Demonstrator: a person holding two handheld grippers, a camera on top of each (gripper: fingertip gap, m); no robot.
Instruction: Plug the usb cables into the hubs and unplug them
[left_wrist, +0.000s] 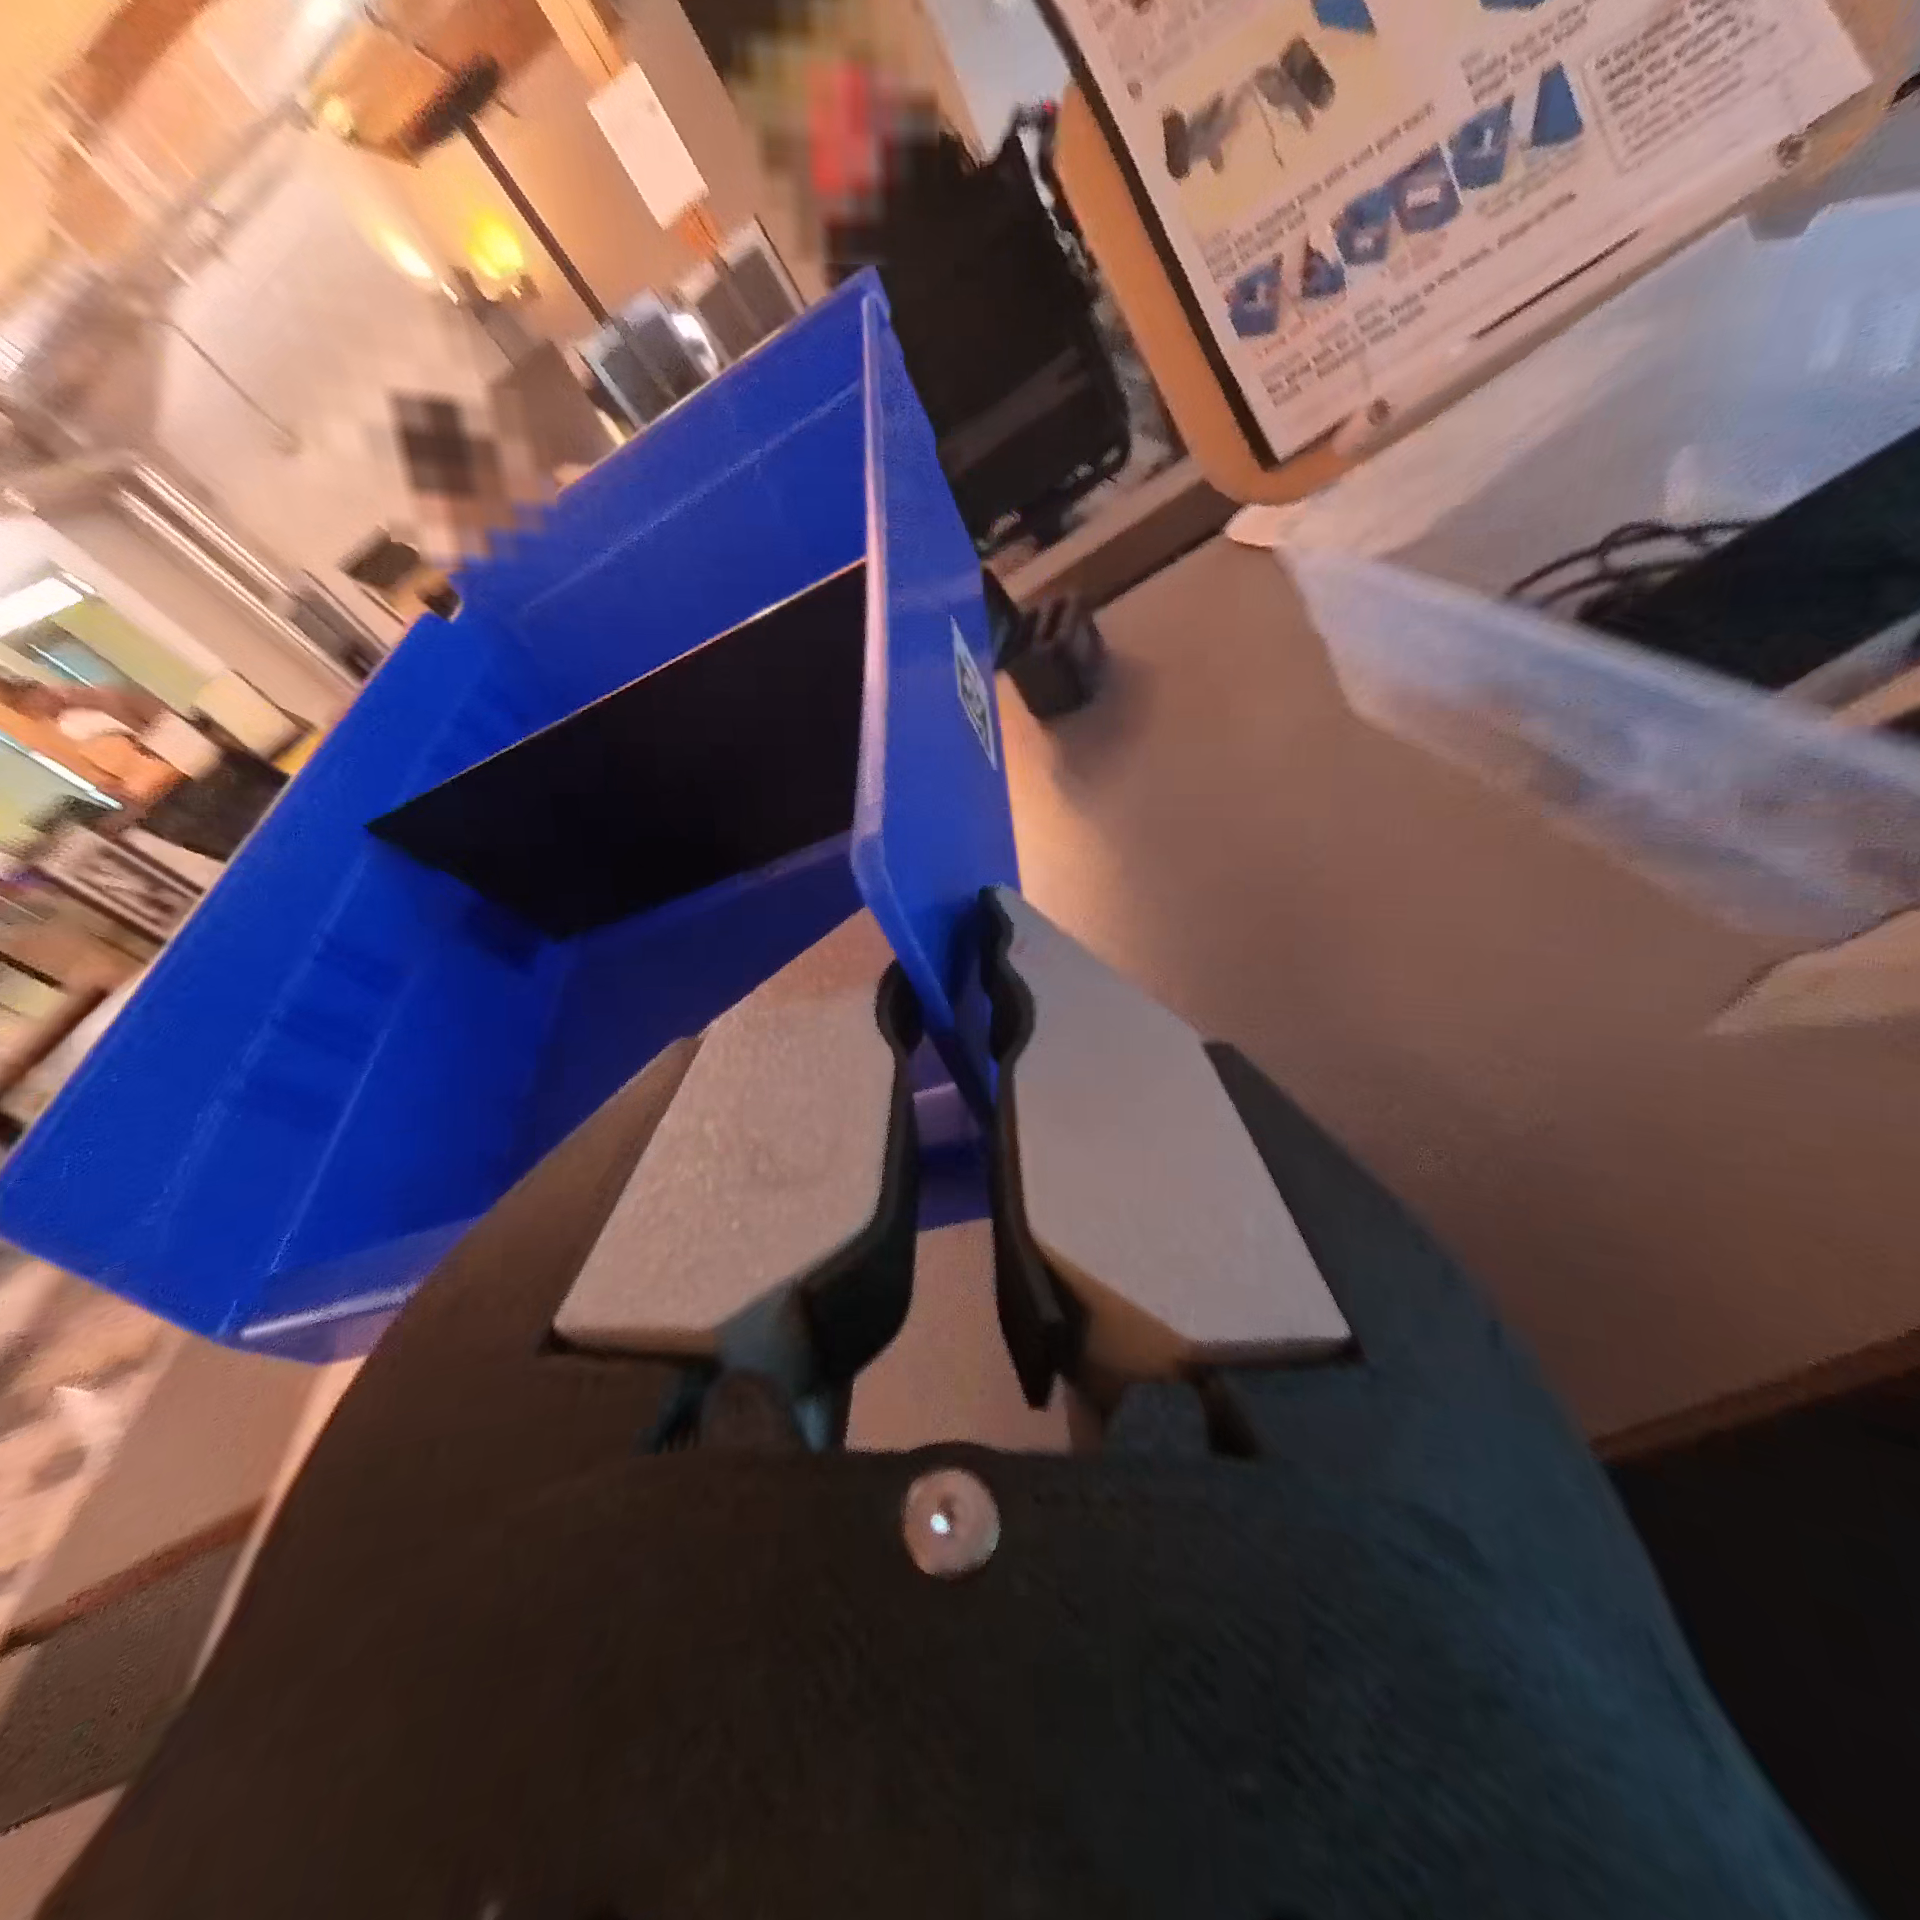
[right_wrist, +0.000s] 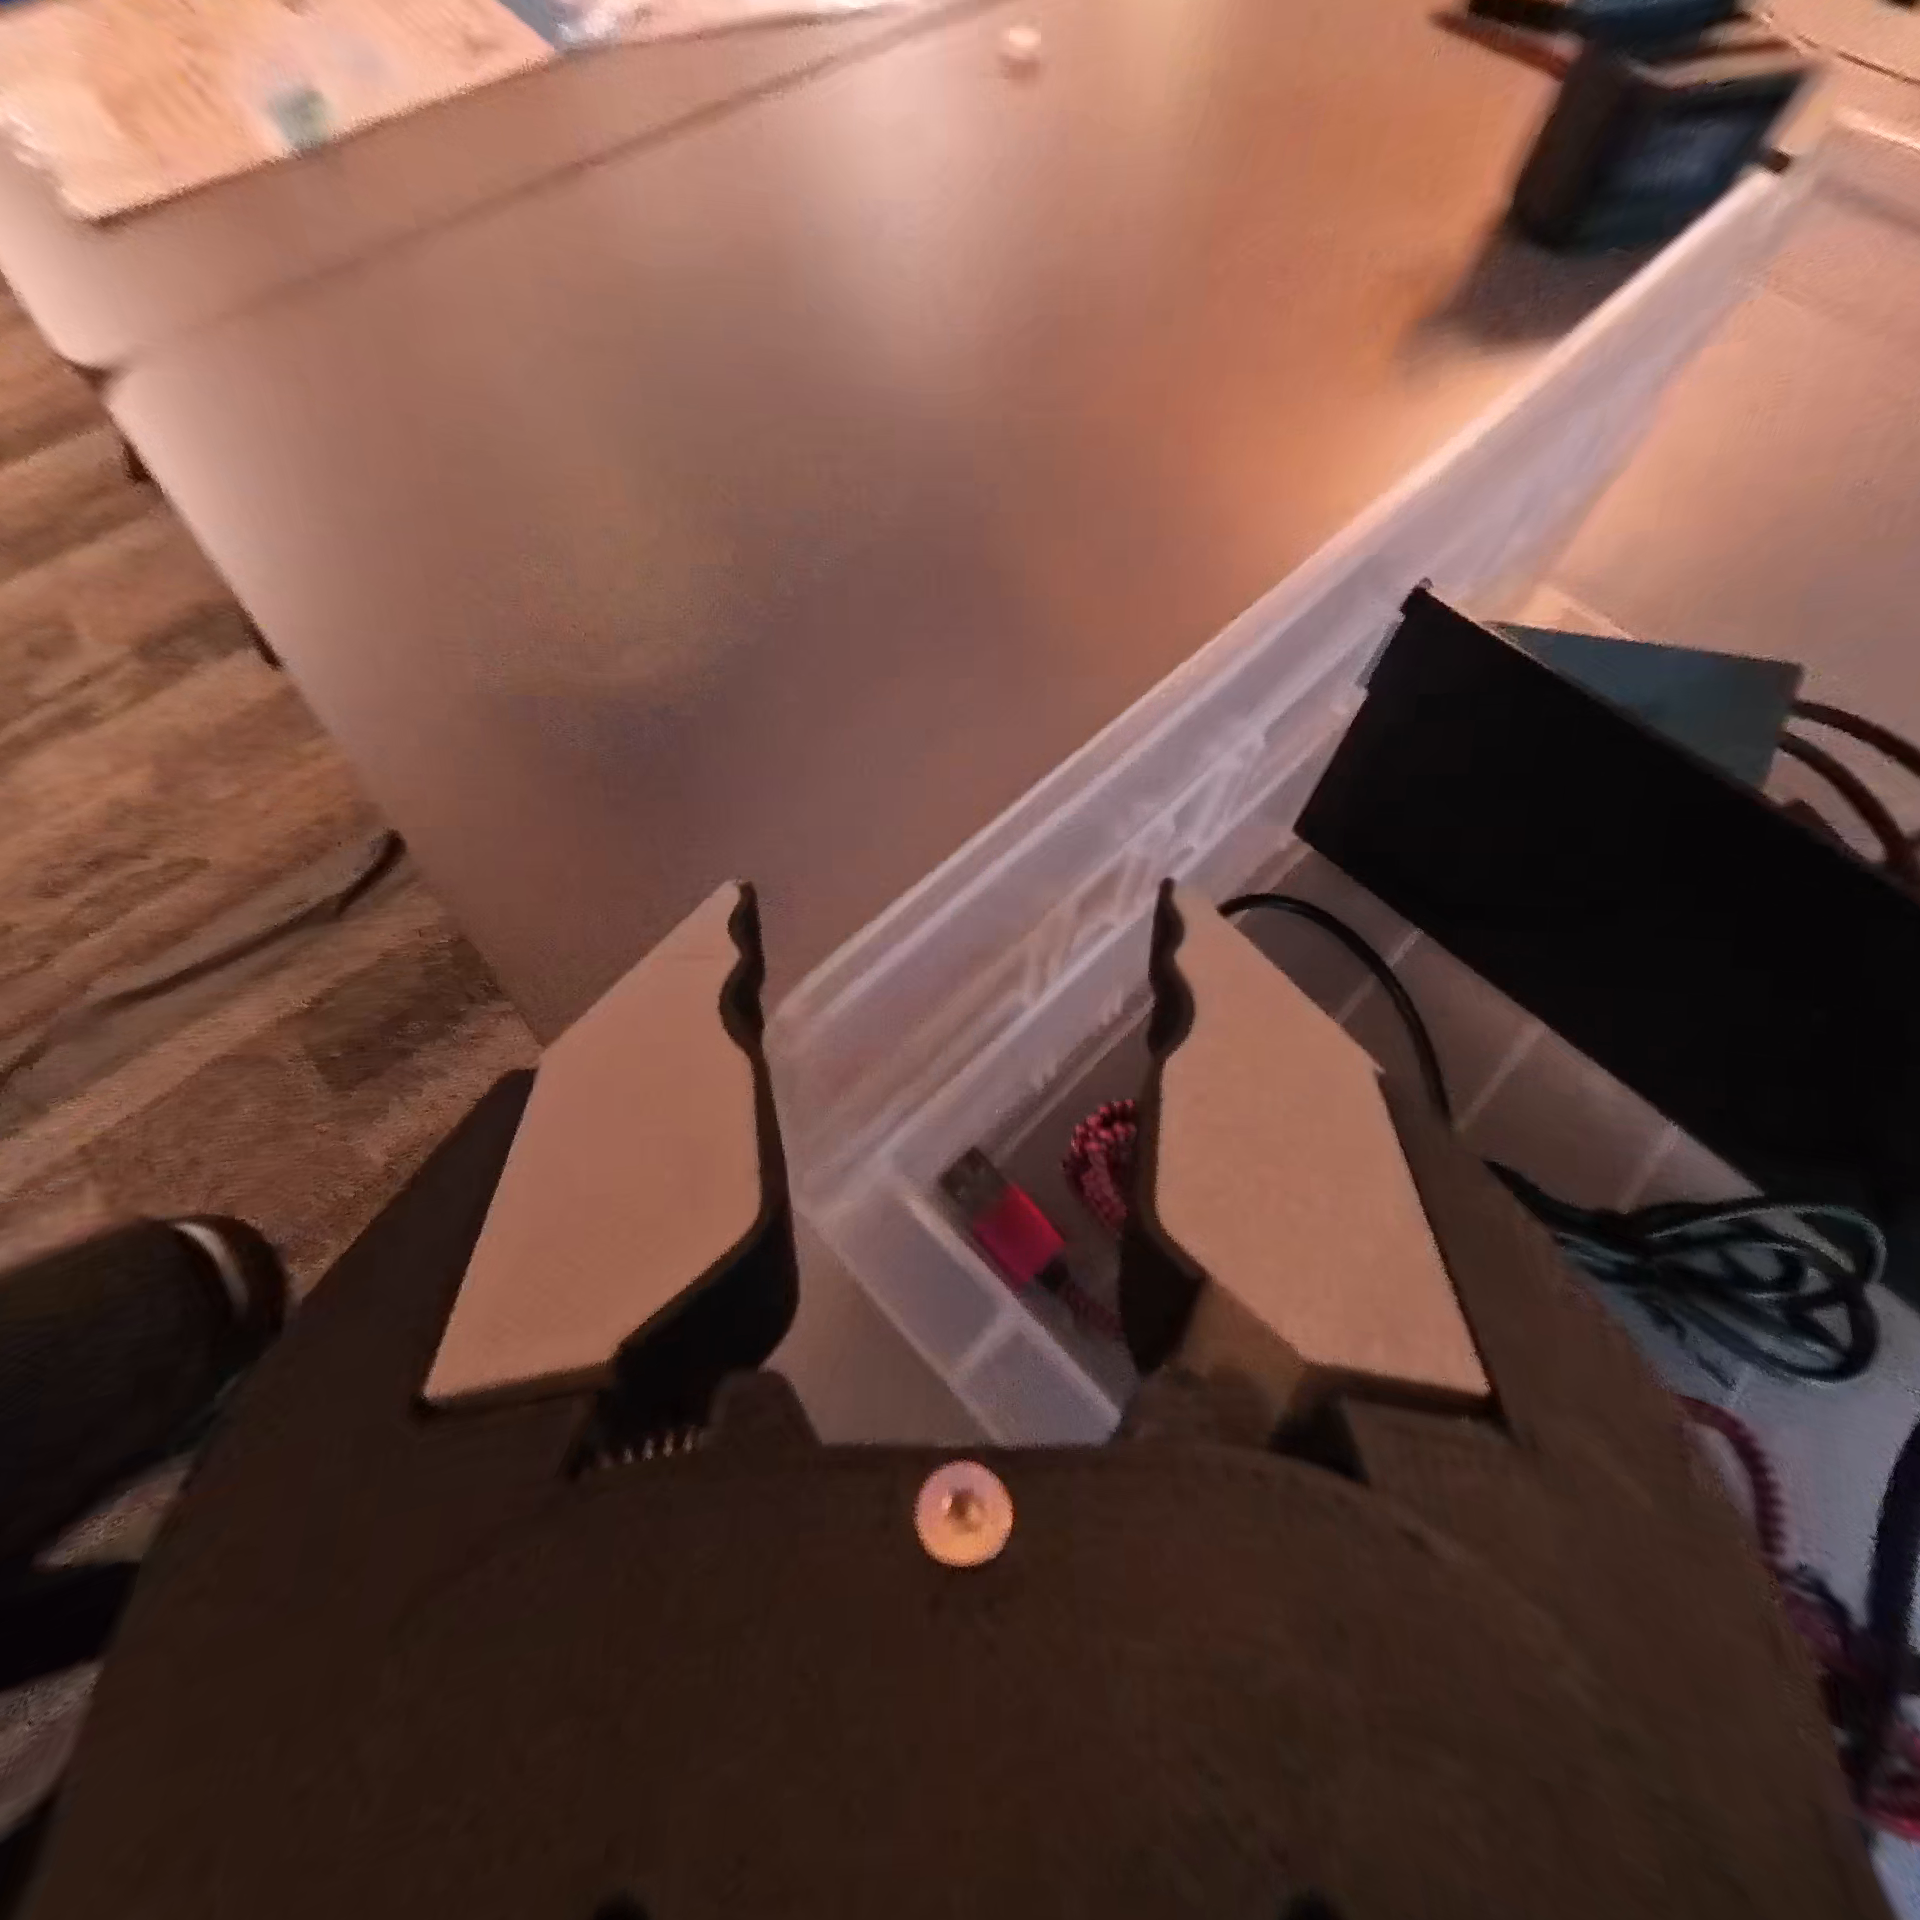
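My left gripper (left_wrist: 951, 997) is shut on the side wall of a blue plastic bin (left_wrist: 416, 1039), near its front corner, and holds it tilted above the table. A black panel (left_wrist: 644, 769) stands inside the bin. My right gripper (right_wrist: 951, 935) is open and empty over the rim of a clear plastic box (right_wrist: 1195, 810). In that box lie a red USB plug (right_wrist: 1003, 1226) with a red braided cable (right_wrist: 1096, 1153), a black box (right_wrist: 1610, 883) and black cables (right_wrist: 1714, 1278). I cannot tell which item is a hub.
The pale table top (right_wrist: 779, 468) stretches ahead of my right gripper. Wood floor (right_wrist: 156, 831) lies to its left. In the left wrist view the clear box (left_wrist: 1558, 707) is at the right, a small black object (left_wrist: 1060, 655) behind the bin, and a poster board (left_wrist: 1455, 208) beyond. The gap from one gripper's tips to the other's is roughly 20 centimetres.
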